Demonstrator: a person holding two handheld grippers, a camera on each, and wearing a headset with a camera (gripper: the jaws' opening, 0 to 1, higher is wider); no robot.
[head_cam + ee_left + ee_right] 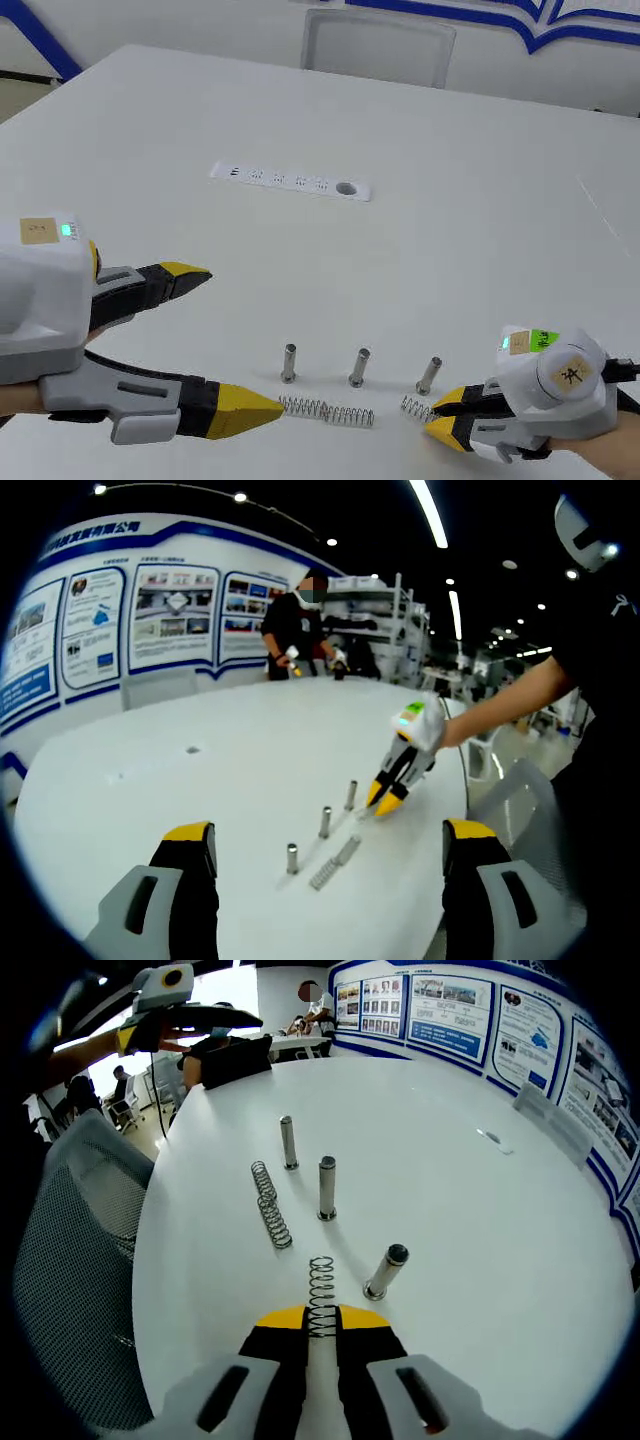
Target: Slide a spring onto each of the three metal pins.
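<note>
Near the front edge of a white tabletop (pixel 420 230), the right gripper (pixel 445 415) is clenched on one end of a small coiled steel spring (pixel 320 1295). The spring's free end reaches forward just beside the right-hand pin (pixel 429 375), probably so it can be tipped up and threaded over the top. That pin ends a row of three short metal pins (pixel 359 367), all standing upright and all bare. What looks like two more springs (pixel 325 410) lie end to end along the tabletop's front edge, just in front of the row and within easy reach. The left gripper (pixel 240 340) hovers toward the front left corner, jaws spread wide and holding nothing, apparently waiting its turn. A white power strip (pixel 290 182) lies toward the far edge.
</note>
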